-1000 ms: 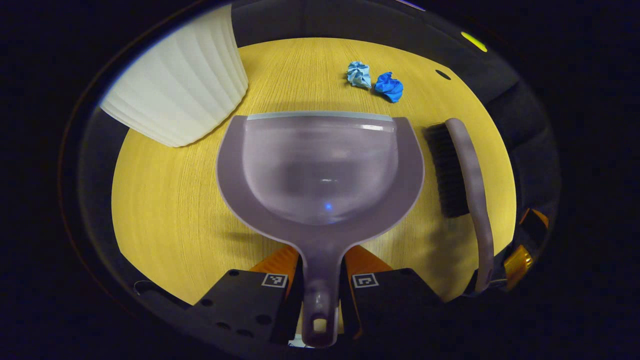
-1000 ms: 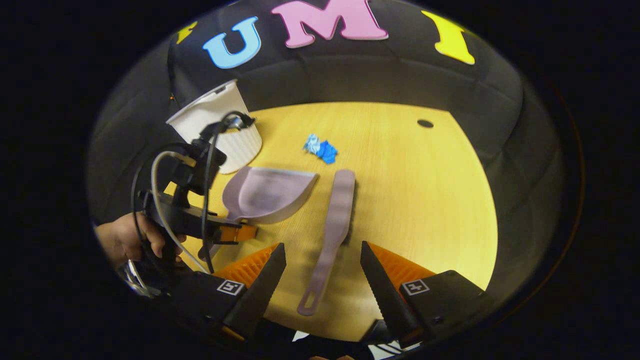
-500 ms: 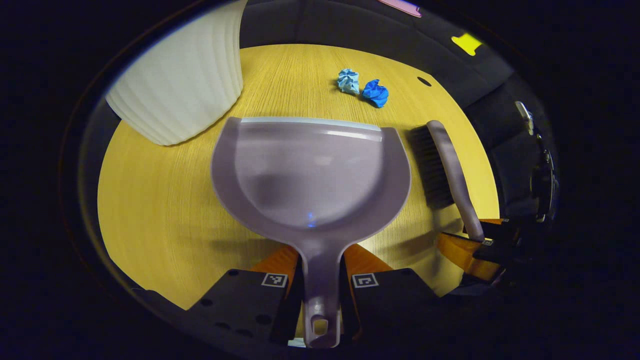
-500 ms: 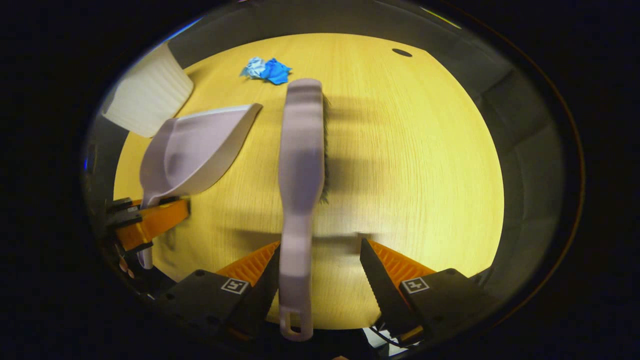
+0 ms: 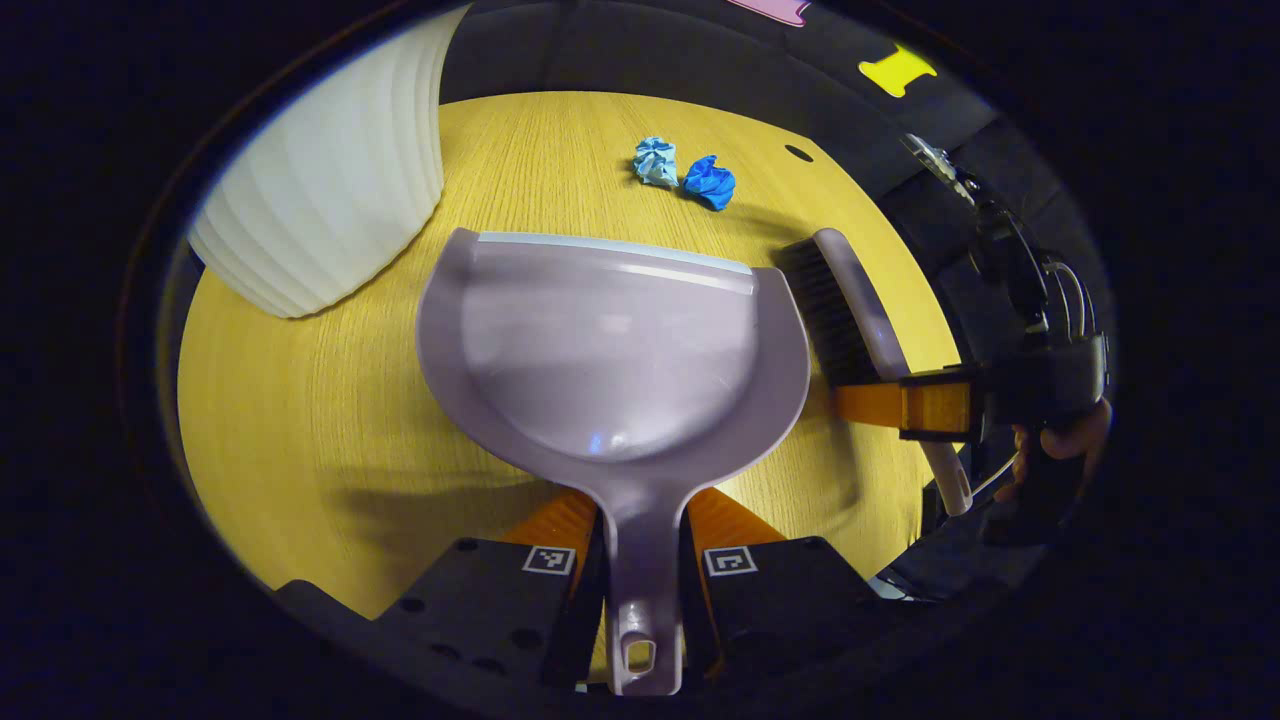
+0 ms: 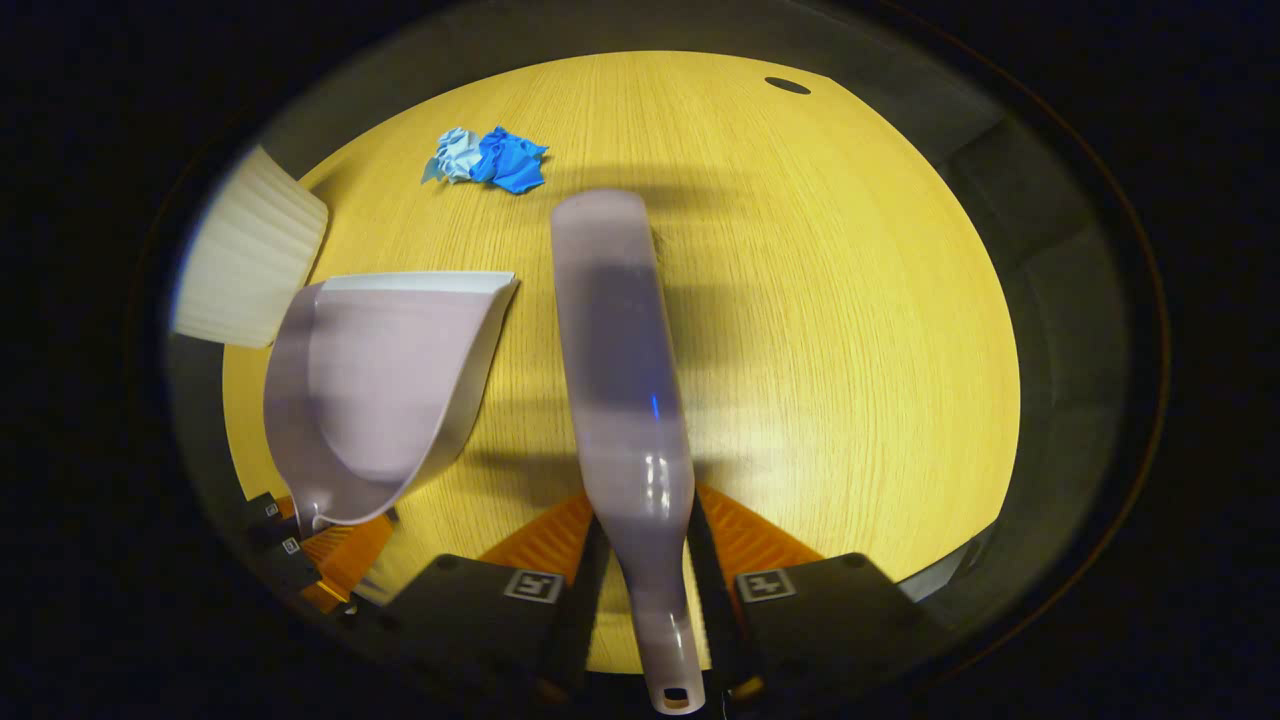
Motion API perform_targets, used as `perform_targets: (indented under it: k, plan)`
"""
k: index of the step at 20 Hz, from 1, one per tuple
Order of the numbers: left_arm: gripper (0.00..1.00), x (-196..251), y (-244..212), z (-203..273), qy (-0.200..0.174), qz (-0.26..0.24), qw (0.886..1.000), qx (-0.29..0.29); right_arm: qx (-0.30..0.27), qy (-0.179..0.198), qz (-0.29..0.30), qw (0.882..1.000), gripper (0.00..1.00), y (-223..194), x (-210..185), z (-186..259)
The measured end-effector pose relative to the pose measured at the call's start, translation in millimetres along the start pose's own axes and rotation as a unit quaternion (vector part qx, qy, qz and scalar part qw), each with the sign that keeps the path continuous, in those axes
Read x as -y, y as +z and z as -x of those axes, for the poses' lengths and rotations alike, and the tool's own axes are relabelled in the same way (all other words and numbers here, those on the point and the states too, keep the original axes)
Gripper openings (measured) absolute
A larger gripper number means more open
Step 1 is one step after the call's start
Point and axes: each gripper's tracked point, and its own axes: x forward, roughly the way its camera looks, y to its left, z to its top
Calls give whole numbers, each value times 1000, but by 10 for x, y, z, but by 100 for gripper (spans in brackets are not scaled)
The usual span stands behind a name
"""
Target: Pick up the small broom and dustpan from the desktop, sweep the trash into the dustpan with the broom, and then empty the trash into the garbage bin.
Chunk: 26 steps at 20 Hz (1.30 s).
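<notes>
A pale mauve dustpan juts forward over the yellow desk, its handle clamped by my left gripper, which is shut on it. The same dustpan appears at the left of the right gripper view. My right gripper is shut on the handle of the mauve broom, which points away over the desk. From the left gripper view the broom shows its dark bristles to the right of the pan, held by the right gripper. Two crumpled paper balls, light blue and dark blue, lie beyond the pan.
A white ribbed garbage bin stands at the far left of the desk, also seen in the right gripper view as the bin. A small dark hole sits near the desk's far edge. A hand holds the right gripper.
My right gripper closed on the broom handle and raised the broom off the desk. The dustpan, held by the left gripper, drifted slightly; the paper balls stayed put.
</notes>
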Motion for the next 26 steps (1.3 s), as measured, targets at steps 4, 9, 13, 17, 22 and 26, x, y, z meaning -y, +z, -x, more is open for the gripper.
perform_targets:
  k: [4,9,13,17,22,26]
  plan:
    - [31,-3,0,7,2,2,1000,-9,-12,34,-3,999,29,58,-30,129]
    - [31,-11,35,21,22,-12,999,-31,-1,40,42,998,29,574,186,256]
    - [31,-137,171,116,45,-49,997,-42,14,57,42,997,28,1249,211,274]
    - [31,-224,302,179,34,-80,994,-72,20,25,155,987,28,1834,234,119]
    - [32,-442,425,235,39,-141,983,-111,-3,29,228,973,28,2090,22,-114]
    - [30,-566,444,232,40,-169,976,-133,-8,25,322,946,28,2143,-143,-184]
